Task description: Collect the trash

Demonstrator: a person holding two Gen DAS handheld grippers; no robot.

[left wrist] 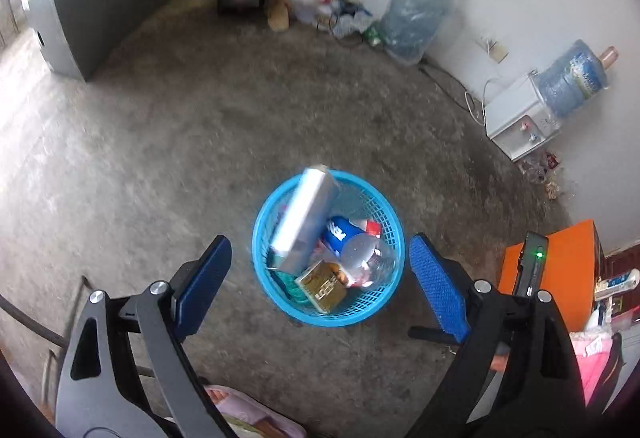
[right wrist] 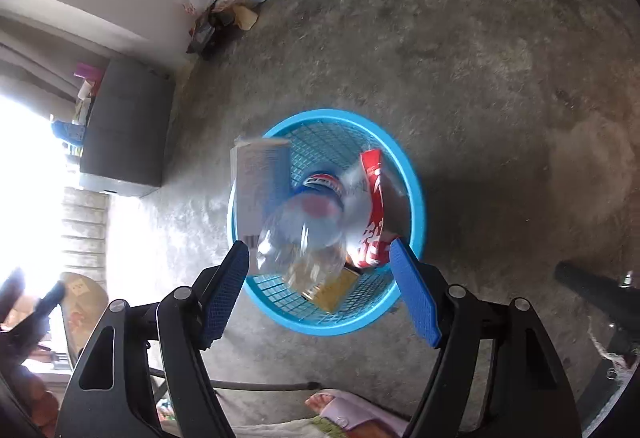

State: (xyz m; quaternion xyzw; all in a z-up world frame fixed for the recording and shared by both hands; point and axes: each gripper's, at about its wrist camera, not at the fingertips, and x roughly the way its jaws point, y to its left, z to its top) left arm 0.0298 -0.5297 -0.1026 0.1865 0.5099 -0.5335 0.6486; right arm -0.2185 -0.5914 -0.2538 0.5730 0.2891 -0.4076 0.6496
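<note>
Both tools hung above the floor with nothing between their fingers. The left tool (left wrist: 320, 278) stood with its blue pads spread wide, and the right tool (right wrist: 320, 286) was spread just as wide.

Straight ahead of and below both tools sat the blue mesh basket (left wrist: 260, 238), framed between the fingers in each wrist view. The trash was already inside it: a long silver carton (left wrist: 306, 217) leaning against the far-left rim with its top end poking over the edge, a clear plastic bottle (right wrist: 304, 238) with a blue label lying across the middle, a red wrapper (right wrist: 374, 197) toward the right tool's right finger, and a gold box (left wrist: 322, 288) at the near side. In the right wrist view the bottle looked blurred, so whether it had settled or was falling could not be told.

Beyond the basket, on the bare concrete floor (left wrist: 200, 117), more litter lay against the far wall, beside a large water jug (left wrist: 416, 13).

Judging from this, the collecting around the basket seemed largely done. The main risk was the carton: it stood tall and tilted over the rim, so another item dropped against it, or a finger brushing it, could tip it out or topple the light basket. The round bottle could also roll off the pile if it was not seated.
</note>
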